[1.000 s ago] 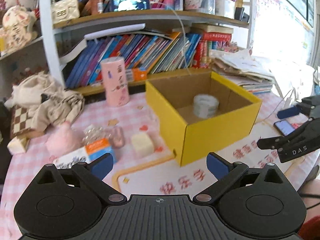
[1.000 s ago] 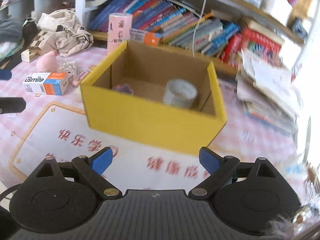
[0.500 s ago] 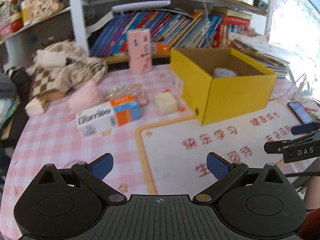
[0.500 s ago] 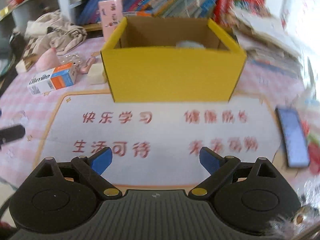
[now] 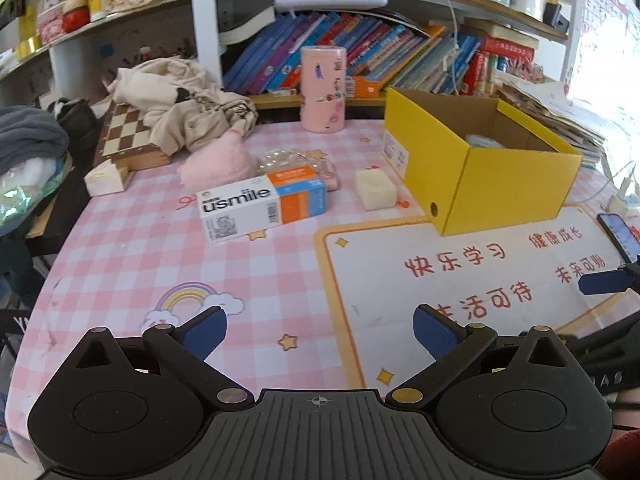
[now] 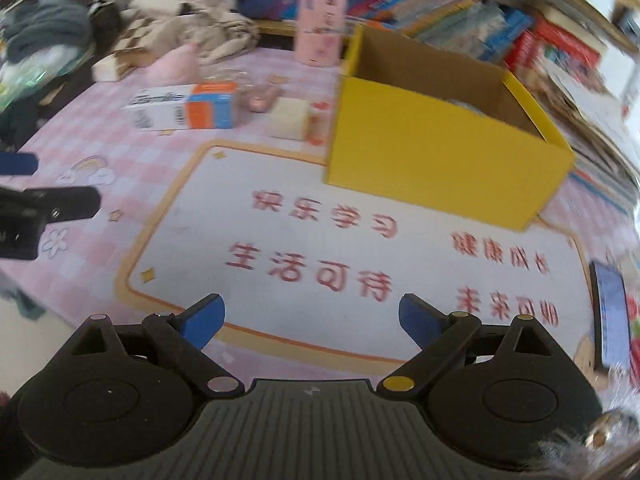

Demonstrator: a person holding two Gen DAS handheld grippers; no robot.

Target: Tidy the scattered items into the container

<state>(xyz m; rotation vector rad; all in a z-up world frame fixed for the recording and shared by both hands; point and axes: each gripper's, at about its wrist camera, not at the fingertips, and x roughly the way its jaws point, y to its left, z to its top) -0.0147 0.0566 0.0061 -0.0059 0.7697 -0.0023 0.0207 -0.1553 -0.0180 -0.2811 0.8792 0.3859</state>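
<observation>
**Both jaws apart, empty: between picks**

Left gripper (image 5: 320, 330) and right gripper (image 6: 311, 316) both have jaws wide apart, nothing between them. Both hang over the mat (image 5: 460, 276) on the near side of the box (image 5: 516, 192), clear of every item.

Landmark = box. Yellow, open top, sits on the mat's far edge. One pale round item is already inside; can't tell what it is from here.

Still out, all left of the box:
- cream block (image 5: 376, 190), just beside it
- usmile carton (image 5: 262, 204), further left
- clear beaded thing (image 5: 286, 158) and pink fluffy item (image 5: 218, 162), behind the carton
- pink tube (image 5: 323, 89), upright, left of the box's far corner; may not be clutter

My read: reach step for the next item. Block is closest, so likely next. Needs the jaws lowered astride it, closed, lifted over the box wall. The right view is blurred.
</observation>
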